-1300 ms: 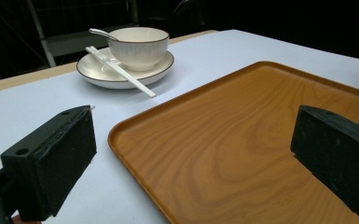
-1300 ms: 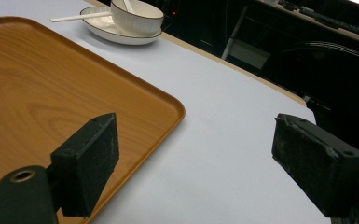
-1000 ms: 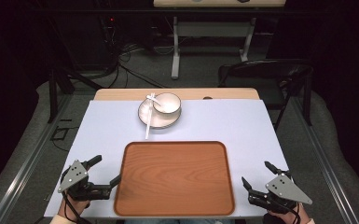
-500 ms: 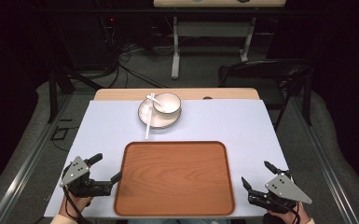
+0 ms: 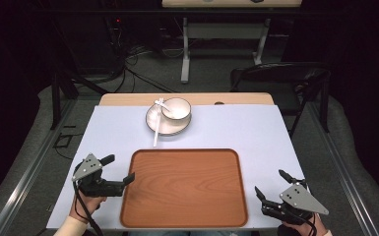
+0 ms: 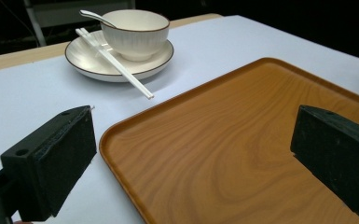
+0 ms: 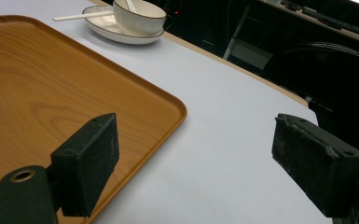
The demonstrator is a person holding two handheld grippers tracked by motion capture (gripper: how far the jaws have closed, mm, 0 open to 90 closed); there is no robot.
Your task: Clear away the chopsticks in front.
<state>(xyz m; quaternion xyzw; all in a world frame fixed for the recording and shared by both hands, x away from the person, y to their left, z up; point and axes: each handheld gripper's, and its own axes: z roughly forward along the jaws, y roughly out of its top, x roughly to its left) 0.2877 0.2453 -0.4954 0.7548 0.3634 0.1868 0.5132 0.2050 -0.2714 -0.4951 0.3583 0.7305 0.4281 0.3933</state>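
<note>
One tray (image 5: pixel 184 187), one bowl (image 5: pixel 176 108) on one saucer (image 5: pixel 158 122), two chopsticks (image 5: pixel 156 129); left tongs (image 5: pixel 117 170) and right tongs (image 5: pixel 271 186) gape wide, empty

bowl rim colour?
Dark brown line around the rim of the cream, ribbed bowl; clearest in the left gripper view.
</note>
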